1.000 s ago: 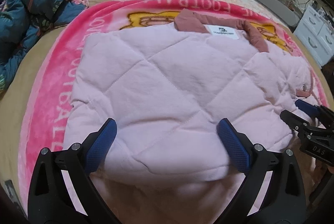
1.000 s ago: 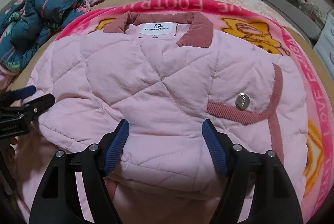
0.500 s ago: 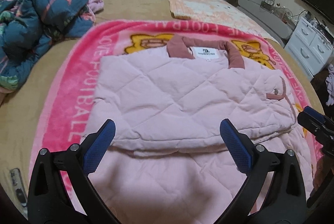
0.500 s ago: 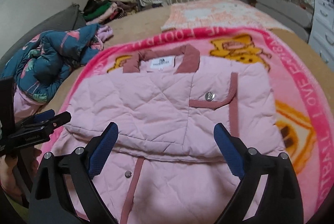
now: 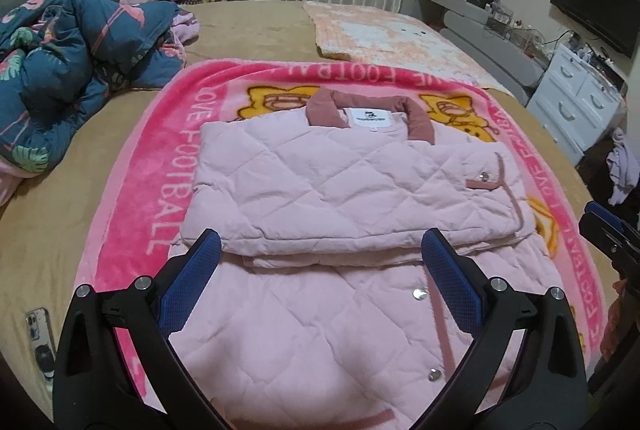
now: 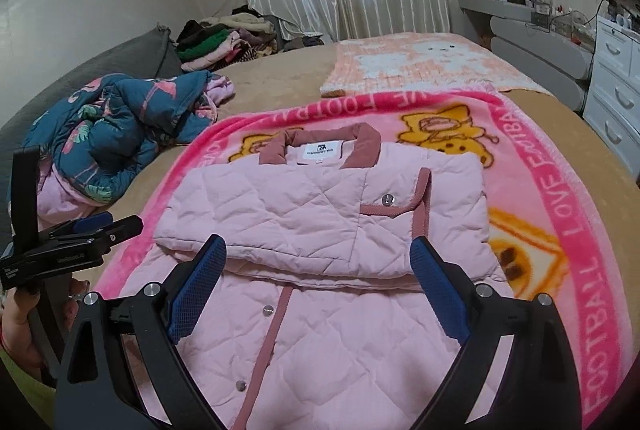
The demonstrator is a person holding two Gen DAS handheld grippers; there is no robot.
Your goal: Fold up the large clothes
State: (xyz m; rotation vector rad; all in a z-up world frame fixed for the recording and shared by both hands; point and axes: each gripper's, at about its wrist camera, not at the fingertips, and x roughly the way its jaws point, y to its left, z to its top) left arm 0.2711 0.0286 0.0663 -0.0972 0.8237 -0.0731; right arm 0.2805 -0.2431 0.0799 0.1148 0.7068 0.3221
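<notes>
Jacket (image 5: 340, 189) lay flat on the pink blanket (image 5: 160, 165) spread over the bed, collar (image 5: 416, 117) away from us, one padded layer already folded over the rest so a doubled edge ran across its middle. We held the left gripper (image 5: 320, 282) above the near half, jaws spread wide and empty; the right gripper (image 6: 320, 282) hung alongside, likewise released with nothing between its pads. The next fold, we judged, wanted both claws taking the near hem at matching corners, biting through the whole quilted thickness. Lifting evenly and laying the hem up to the collar would keep the snaps (image 6: 267, 309) from twisting and the stack square.
</notes>
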